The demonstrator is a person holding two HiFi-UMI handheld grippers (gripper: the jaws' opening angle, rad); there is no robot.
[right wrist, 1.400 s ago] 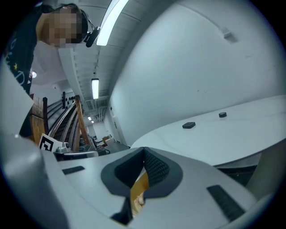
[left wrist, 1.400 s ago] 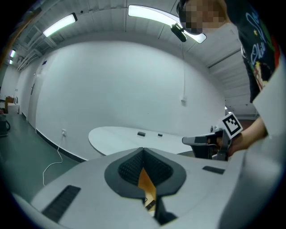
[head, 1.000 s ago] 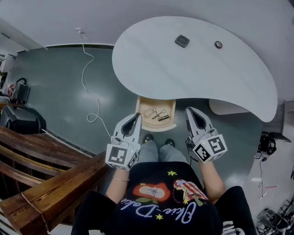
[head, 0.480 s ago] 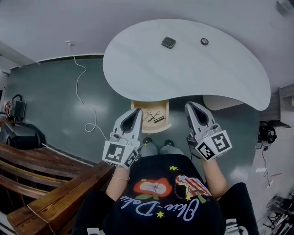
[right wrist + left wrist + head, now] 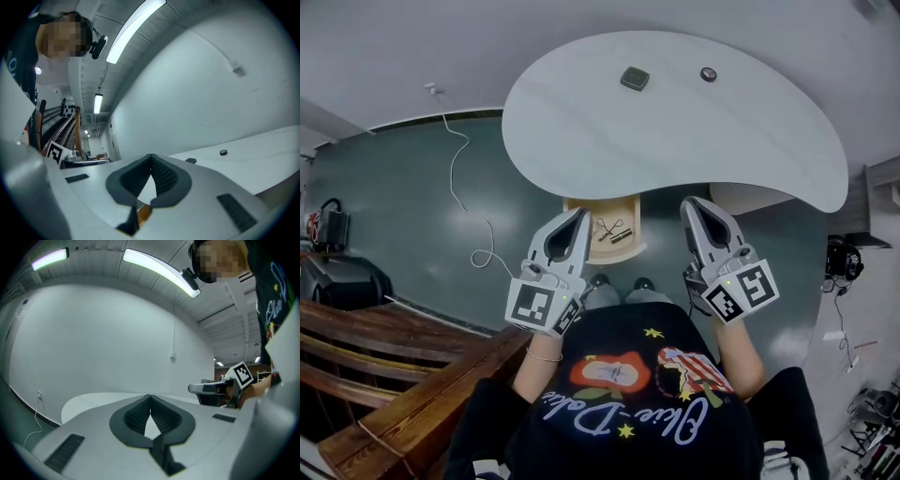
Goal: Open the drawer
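Straight ahead, a pale wooden drawer (image 5: pixel 623 253) stands open under the near edge of the smooth white bean-shaped worktop (image 5: pixel 675 131). The left gripper (image 5: pixel 578 215) is at its 9 o'clock and the right gripper (image 5: pixel 688 202) at 3, both with ribbed jaws together and empty. Bare green floor (image 5: pixel 412 206) lies all around.

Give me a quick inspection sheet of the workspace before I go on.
Surface: white curved table.
Job's things: drawer under the table's near edge stands pulled out; a scissors-like tool and a dark bar lie inside.
Clutter: dark square pad and small round disc on the table's far side.
Grippers: left gripper and right gripper both shut, empty, touching nothing.
Cables: white cable trails over the green floor.
Surroundings: wooden railing at lower left; white wall behind.
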